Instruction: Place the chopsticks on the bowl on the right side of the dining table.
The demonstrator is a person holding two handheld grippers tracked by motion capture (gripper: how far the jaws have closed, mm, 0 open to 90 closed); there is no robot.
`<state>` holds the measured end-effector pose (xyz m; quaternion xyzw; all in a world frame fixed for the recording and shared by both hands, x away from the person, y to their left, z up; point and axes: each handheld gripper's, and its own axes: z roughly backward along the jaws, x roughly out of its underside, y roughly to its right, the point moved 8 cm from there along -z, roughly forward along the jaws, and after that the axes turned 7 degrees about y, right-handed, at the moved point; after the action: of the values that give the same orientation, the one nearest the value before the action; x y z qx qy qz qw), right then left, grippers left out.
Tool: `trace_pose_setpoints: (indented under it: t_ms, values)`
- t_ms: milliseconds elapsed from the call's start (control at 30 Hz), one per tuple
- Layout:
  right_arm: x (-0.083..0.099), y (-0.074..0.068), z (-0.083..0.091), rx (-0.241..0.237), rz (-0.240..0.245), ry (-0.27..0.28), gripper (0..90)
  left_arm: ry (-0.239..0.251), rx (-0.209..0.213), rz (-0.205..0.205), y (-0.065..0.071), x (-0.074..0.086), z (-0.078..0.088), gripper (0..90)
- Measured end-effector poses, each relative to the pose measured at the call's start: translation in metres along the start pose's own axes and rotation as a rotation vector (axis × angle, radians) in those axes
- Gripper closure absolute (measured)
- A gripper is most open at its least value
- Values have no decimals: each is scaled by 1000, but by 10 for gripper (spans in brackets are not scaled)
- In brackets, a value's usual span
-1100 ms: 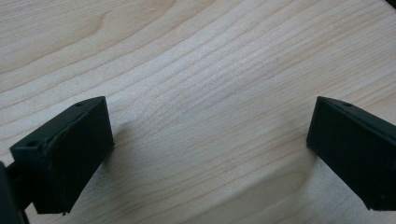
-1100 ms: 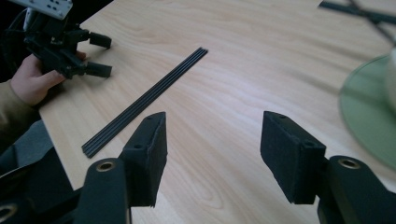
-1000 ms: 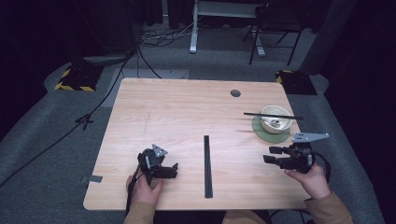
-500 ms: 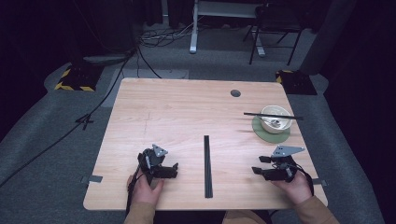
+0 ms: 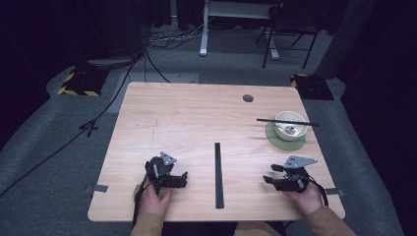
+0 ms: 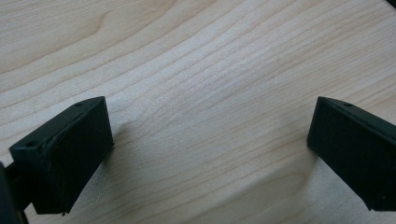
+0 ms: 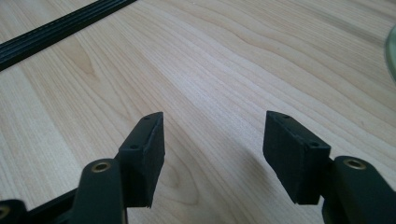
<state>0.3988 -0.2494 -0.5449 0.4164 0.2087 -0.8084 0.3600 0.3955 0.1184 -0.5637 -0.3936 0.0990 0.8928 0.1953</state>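
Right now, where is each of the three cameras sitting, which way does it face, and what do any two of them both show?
High view: above the person's side, facing forward and down on the table; both hands and the left tool and right tool show.
Left gripper view: on the left tool, facing bare wood between open jaws.
Right gripper view: on the right tool, jaws open, facing the black strip.
Shared: the high view also shows the black strip.
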Motion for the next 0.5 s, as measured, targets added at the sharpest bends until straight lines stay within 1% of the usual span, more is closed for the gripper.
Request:
trace_pose_setpoints:
  t_ms: [33,100,133,200,233,267,300,333,500]
  values:
    - [1,1,-1,0,-2,-1,390,0,0,0,0,0,0,5]
    - [3,1,-3,0,-23,0,379,0,0,0,0,0,0,5]
    - [5,2,-5,-1,-16,-10,355,0,1,0,0,0,0,5]
    - [6,3,-8,8,12,15,313,0,0,-1,0,0,0,5]
    - [7,3,-8,16,31,12,293,0,1,0,0,0,0,5]
    - [7,2,-9,26,36,6,239,0,0,-1,0,0,0,5]
    - [7,3,-11,26,37,-6,192,0,1,0,0,0,0,5]
    - [7,3,-12,27,31,-10,163,0,1,0,0,0,0,5]
    - [7,3,-12,31,30,-14,154,0,0,0,0,0,0,4]
